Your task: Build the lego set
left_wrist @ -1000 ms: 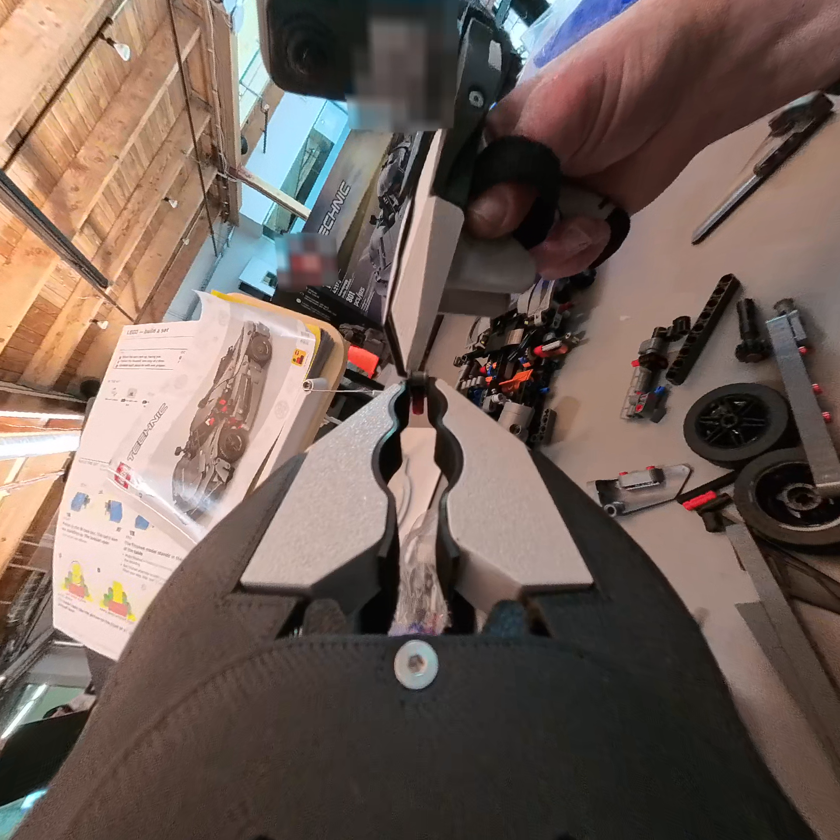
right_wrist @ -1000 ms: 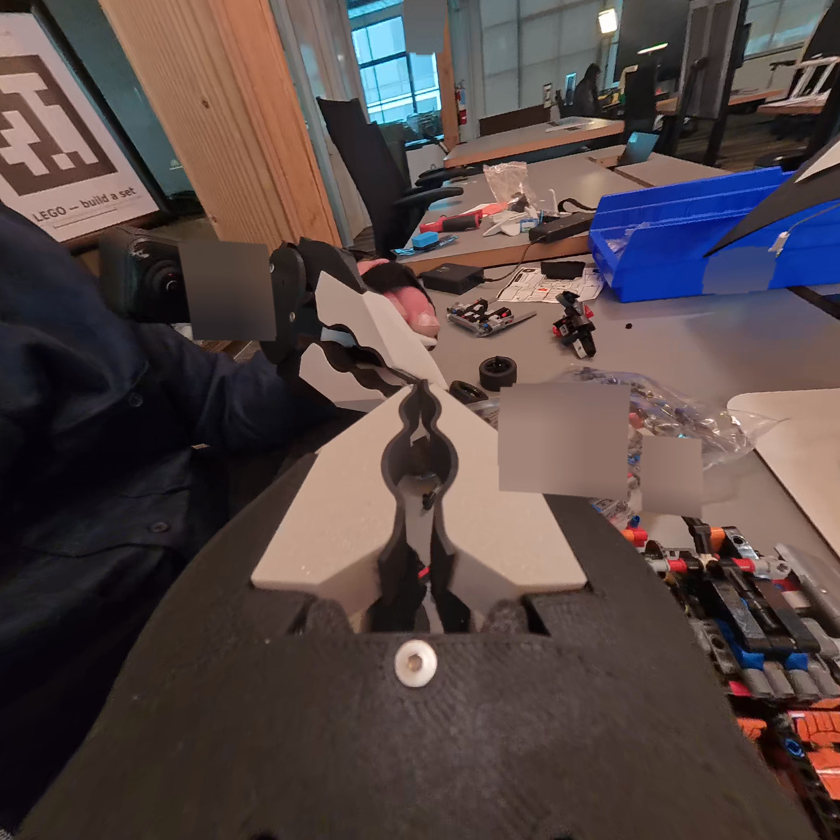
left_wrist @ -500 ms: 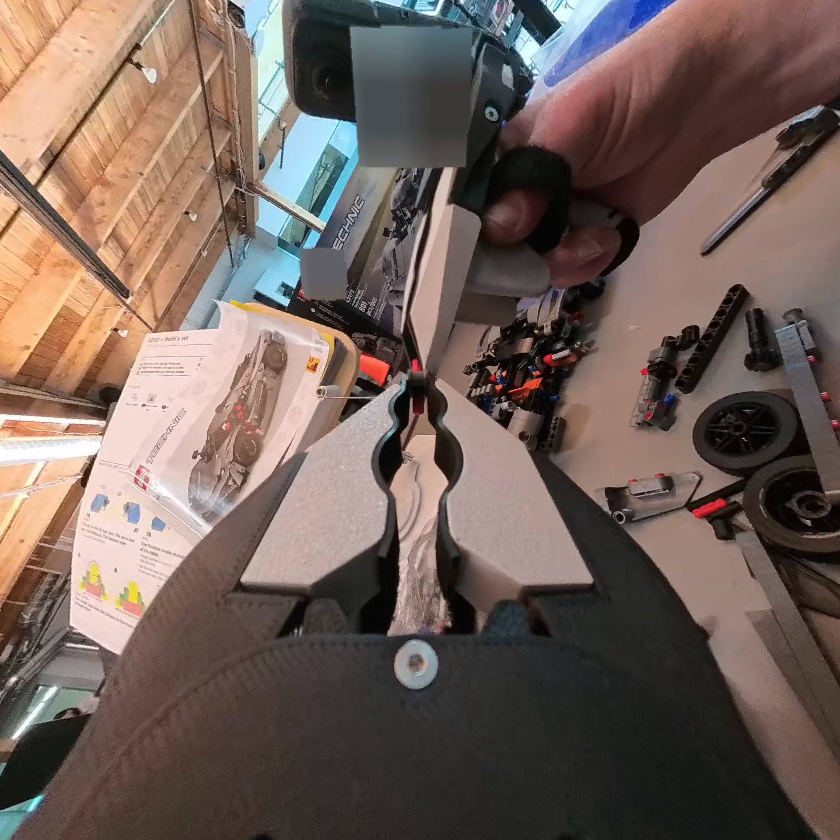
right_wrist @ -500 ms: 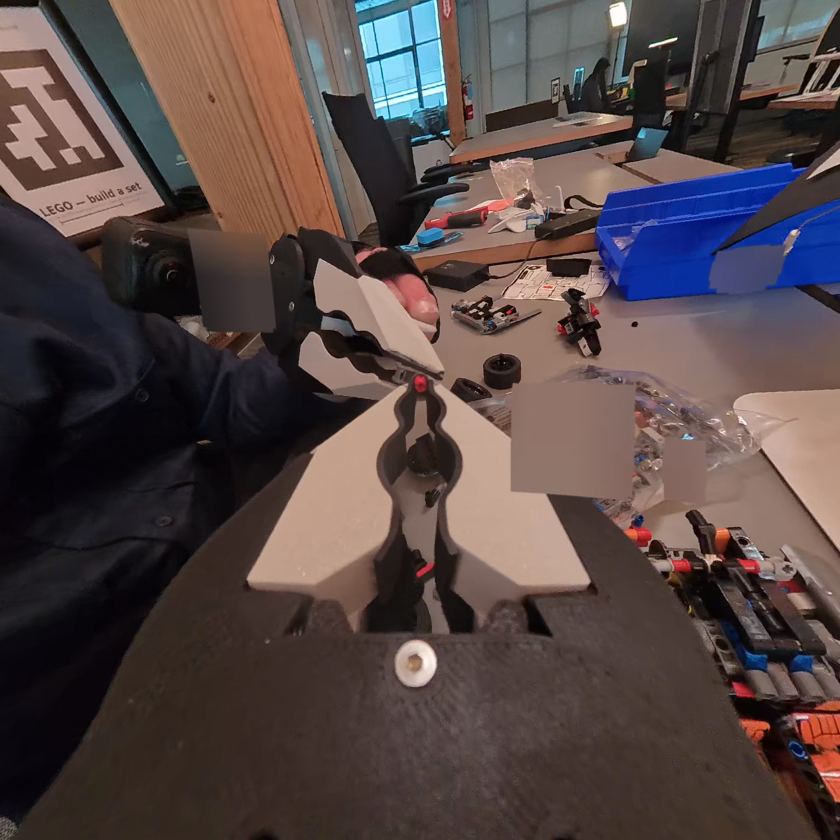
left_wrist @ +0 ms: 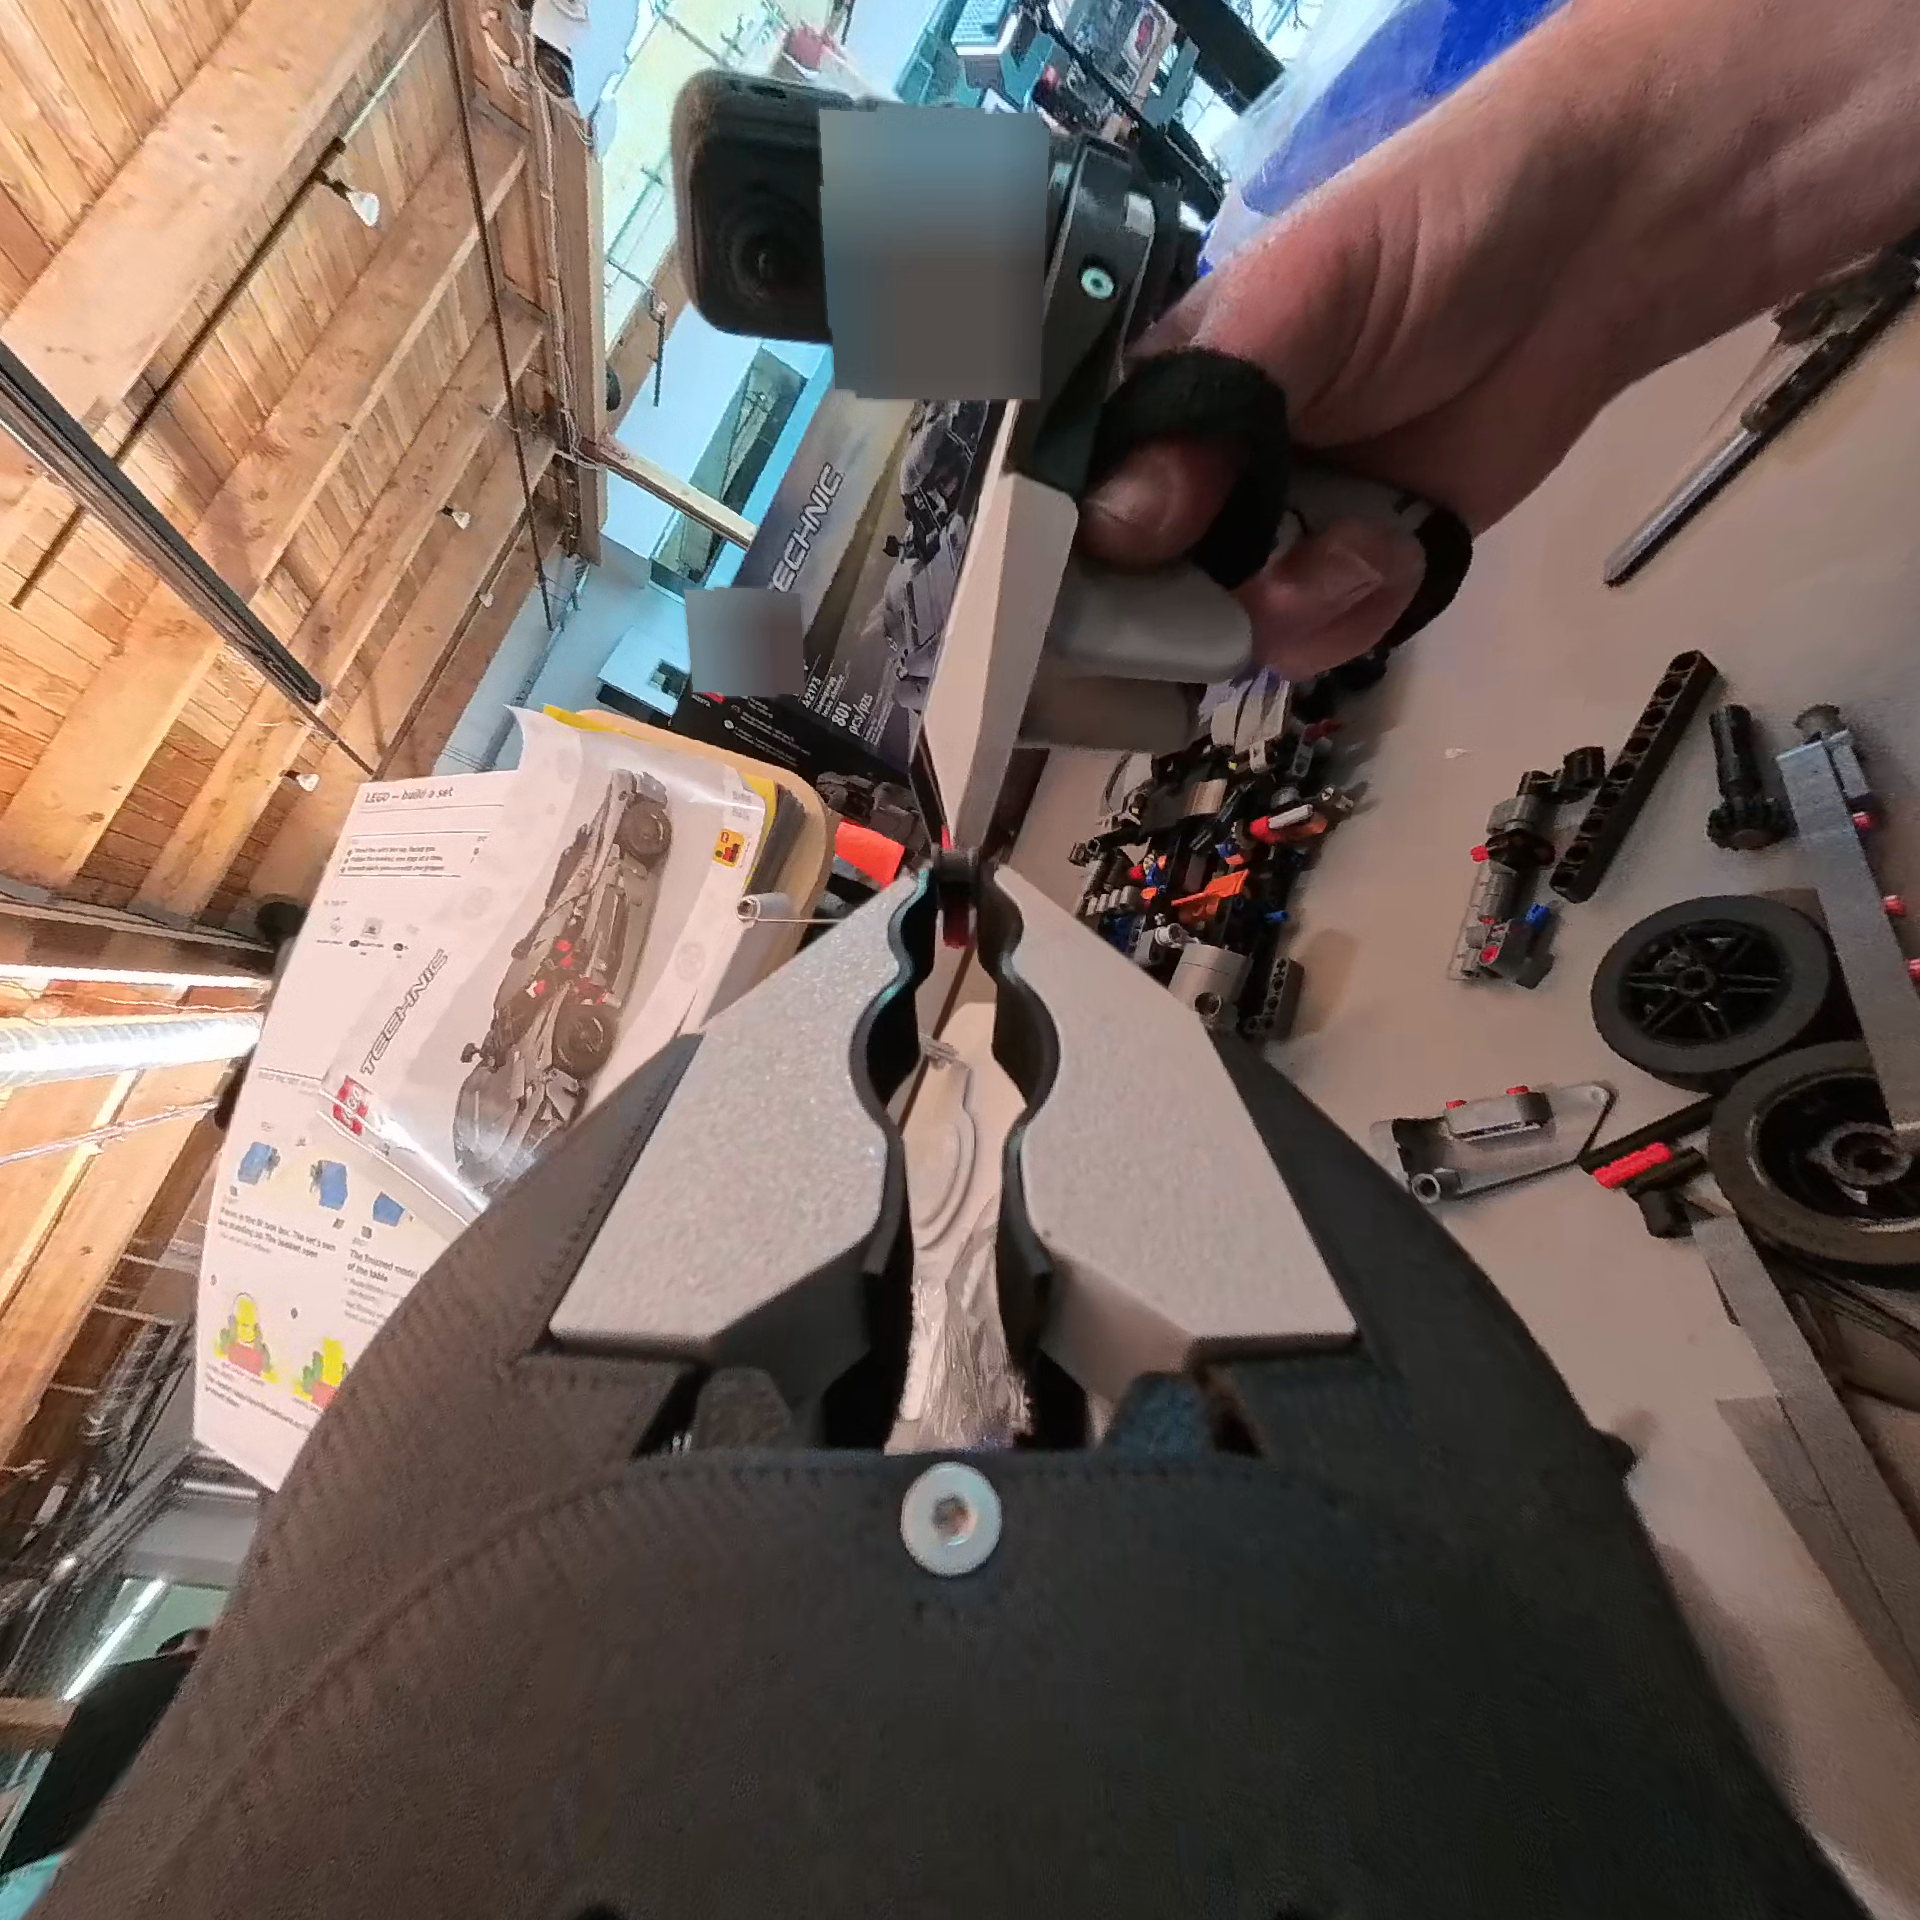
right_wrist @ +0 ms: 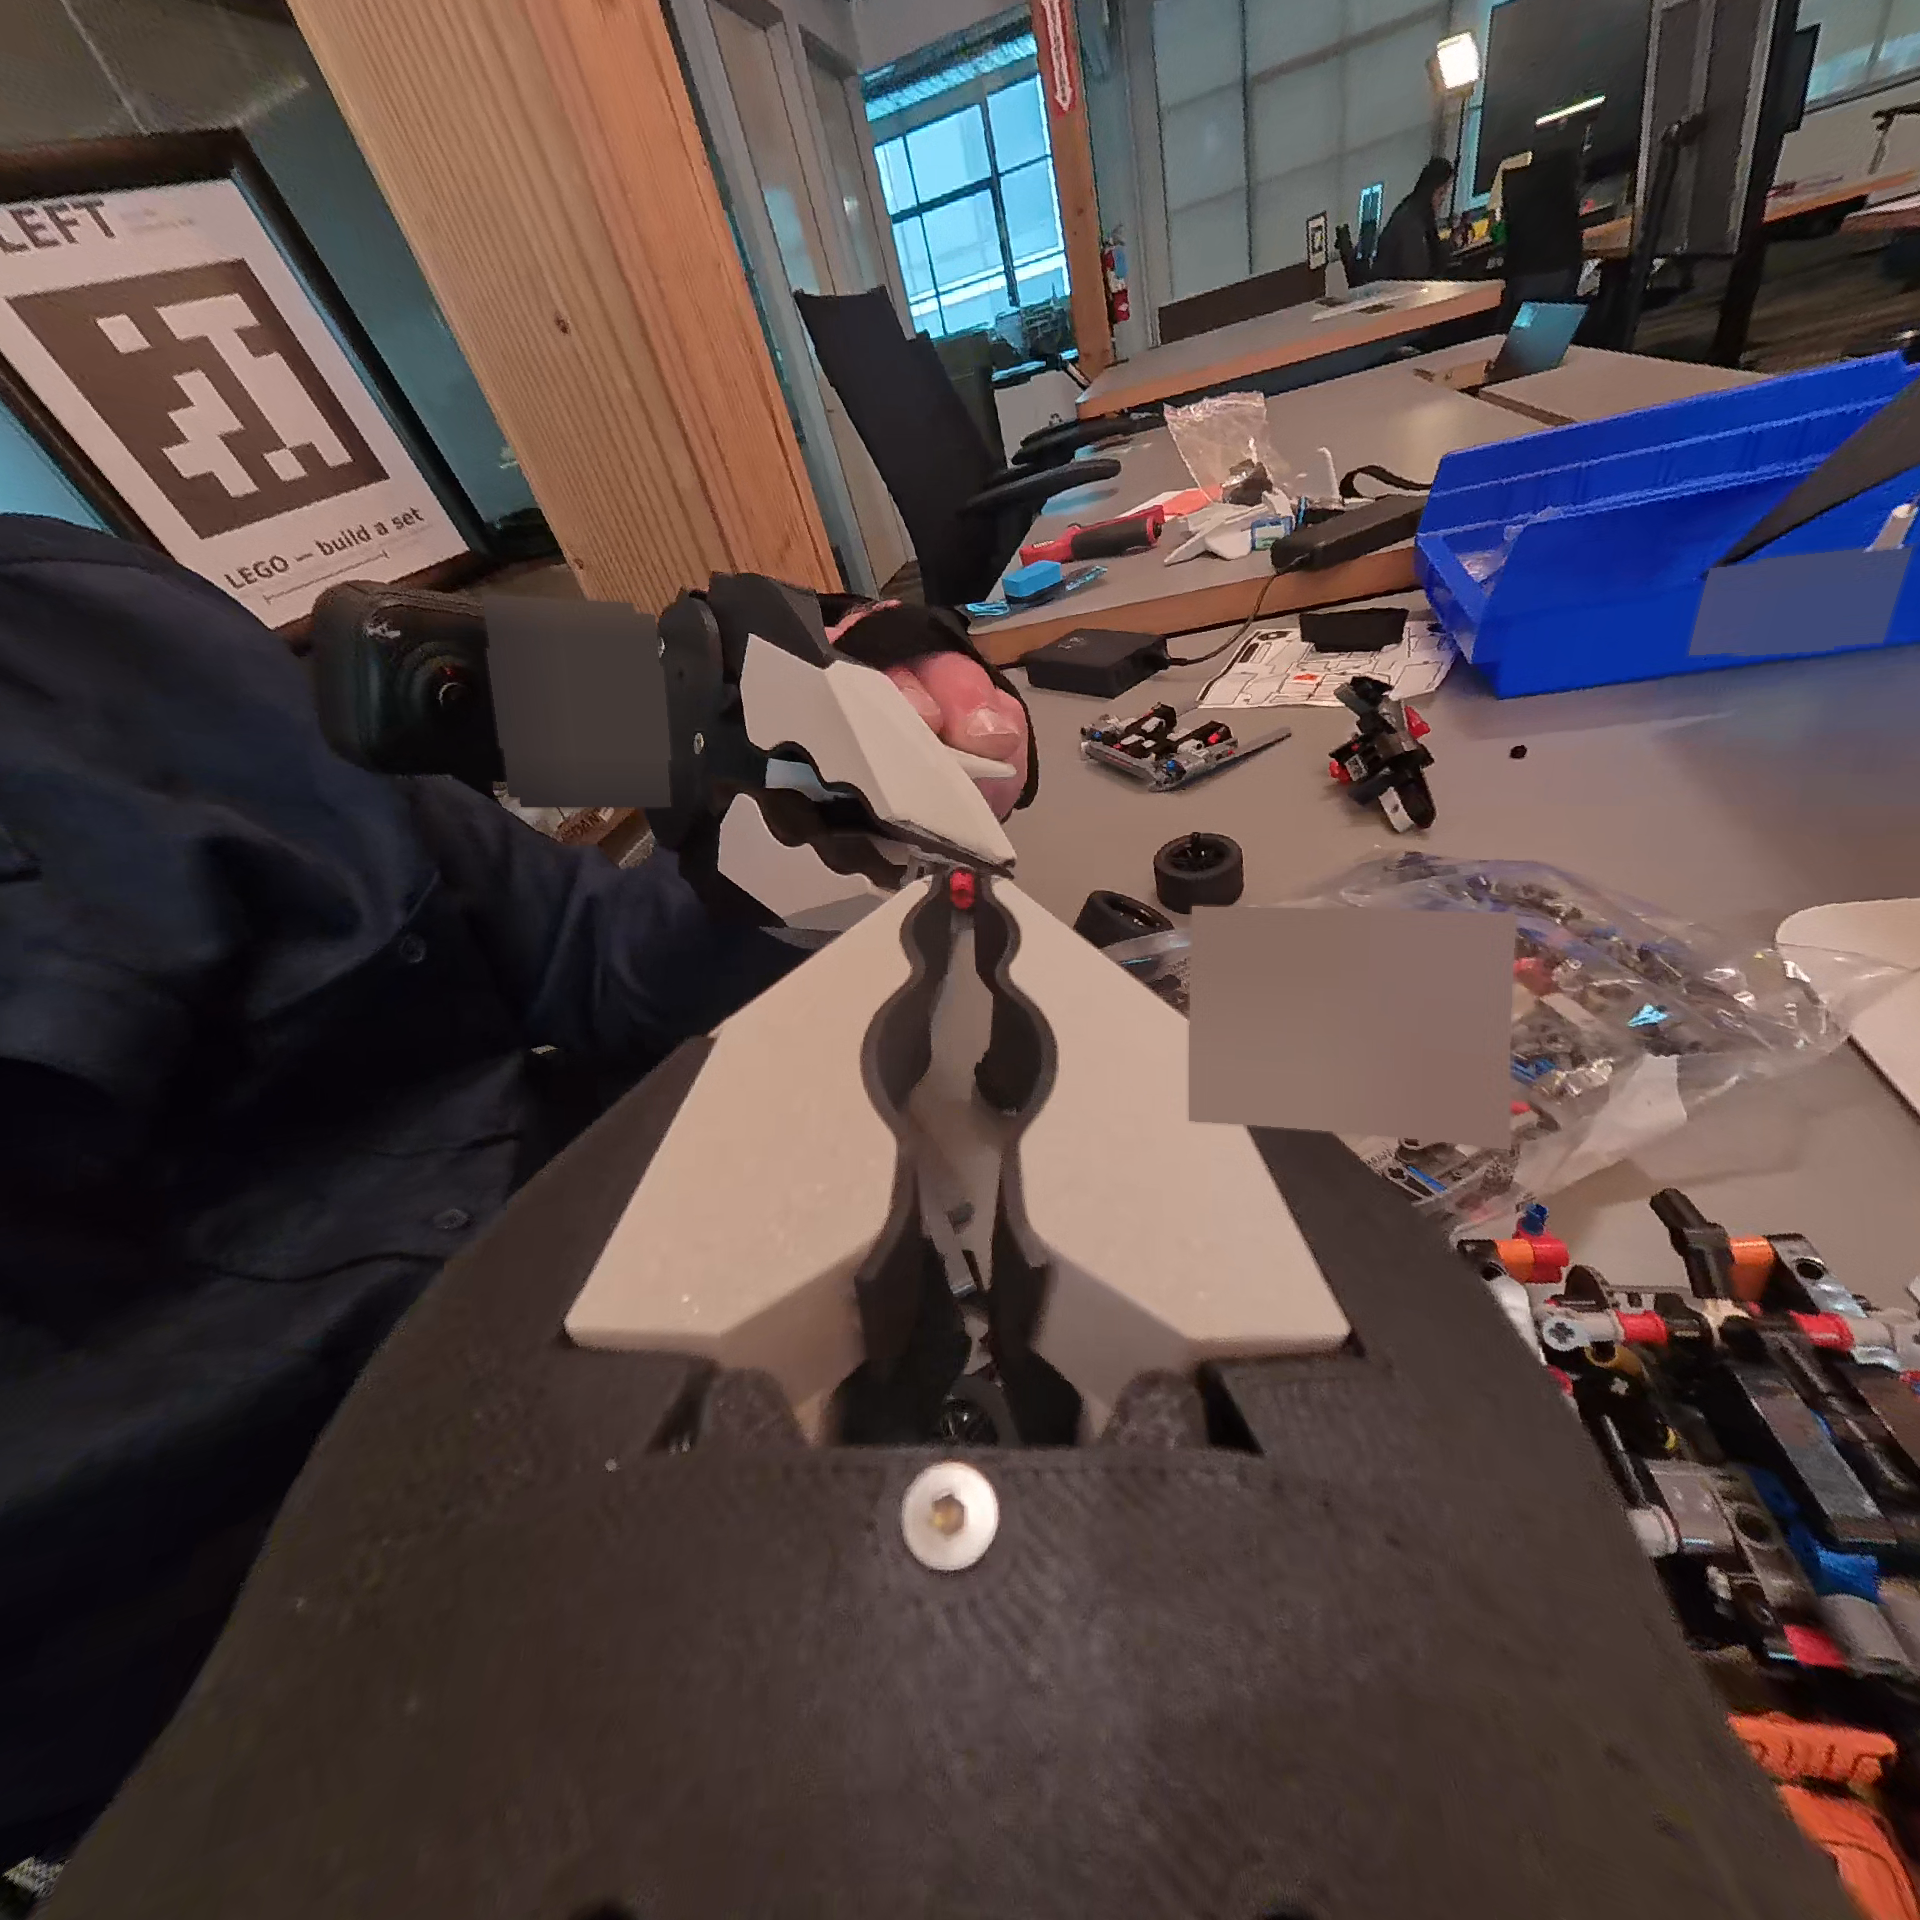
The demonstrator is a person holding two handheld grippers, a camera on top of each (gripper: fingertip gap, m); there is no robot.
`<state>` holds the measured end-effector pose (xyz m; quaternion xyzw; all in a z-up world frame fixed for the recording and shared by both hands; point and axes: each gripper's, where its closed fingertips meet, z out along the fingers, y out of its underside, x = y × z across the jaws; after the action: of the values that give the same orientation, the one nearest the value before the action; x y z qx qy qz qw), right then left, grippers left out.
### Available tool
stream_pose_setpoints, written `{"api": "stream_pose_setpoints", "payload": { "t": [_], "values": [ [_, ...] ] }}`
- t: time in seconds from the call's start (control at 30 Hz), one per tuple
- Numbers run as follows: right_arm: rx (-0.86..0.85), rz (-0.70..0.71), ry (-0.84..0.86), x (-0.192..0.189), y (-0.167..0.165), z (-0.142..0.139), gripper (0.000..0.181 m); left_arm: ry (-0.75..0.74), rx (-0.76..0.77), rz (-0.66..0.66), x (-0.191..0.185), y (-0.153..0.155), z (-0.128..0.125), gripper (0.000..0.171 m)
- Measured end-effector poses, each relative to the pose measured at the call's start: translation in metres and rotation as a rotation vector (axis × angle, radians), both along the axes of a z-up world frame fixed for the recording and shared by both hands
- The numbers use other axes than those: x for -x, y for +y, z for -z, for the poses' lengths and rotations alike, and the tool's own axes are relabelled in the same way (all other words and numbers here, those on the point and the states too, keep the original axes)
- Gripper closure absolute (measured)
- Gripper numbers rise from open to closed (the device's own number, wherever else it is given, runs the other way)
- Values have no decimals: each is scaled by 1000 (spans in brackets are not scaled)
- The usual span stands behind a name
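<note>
Pinching a small red pin (left_wrist: 953, 921) at their very tips, the left tongs (left_wrist: 954, 883) are closed on it; a dark stub shows at the far end of the pin, which may be a second part or the pin's own head, too small to tell. The right tongs (right_wrist: 961, 888) meet the same red pin (right_wrist: 961, 886) tip to tip from the opposite side, jaws drawn together on or right against it; whether they carry any of the load cannot be told. Both pairs are held up in the air, clear of the worktop (left_wrist: 1382, 997). Judgement: the pin is very light, rigid plastic, smooth and round, so it will roll or shoot out sideways if squeezed off-centre. Best hold is across the shaft at the middle, leaving one end bare for insertion. Only the last notch of the tongs has it, so the margin is thin. To the right of the left tongs, lower down on the worktop, lies the part-built chassis (left_wrist: 1195, 862), with two black wheels (left_wrist: 1709, 987) farther right. To the left of them the instruction sheet (left_wrist: 468, 1039) stands up. Right of the right tongs lies a clear bag of parts (right_wrist: 1621, 997), and beyond it a blue bin (right_wrist: 1662, 520). The likely next step is pressing the pin into a beam hole, and any tilt will jam it.
</note>
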<state>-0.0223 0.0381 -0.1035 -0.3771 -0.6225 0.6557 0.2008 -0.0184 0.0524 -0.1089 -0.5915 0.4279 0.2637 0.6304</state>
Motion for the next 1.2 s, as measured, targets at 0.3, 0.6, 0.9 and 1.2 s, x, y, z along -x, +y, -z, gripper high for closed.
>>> {"api": "stream_pose_setpoints", "payload": {
  "t": [0.3,0.6,0.9,1.2],
  "values": [
    [-183,28,44,-6,-6,0,180,27,13,-5,-3,-5,-1,167],
    [-285,12,30,-12,-11,10,180,-28,120,71,-7,-14,10,168],
    [-254,94,15,-12,9,15,181,-190,155,92,19,-18,7,168],
    [-161,42,14,-2,-9,12,171,-105,145,95,4,-14,13,167]
  ]
}}
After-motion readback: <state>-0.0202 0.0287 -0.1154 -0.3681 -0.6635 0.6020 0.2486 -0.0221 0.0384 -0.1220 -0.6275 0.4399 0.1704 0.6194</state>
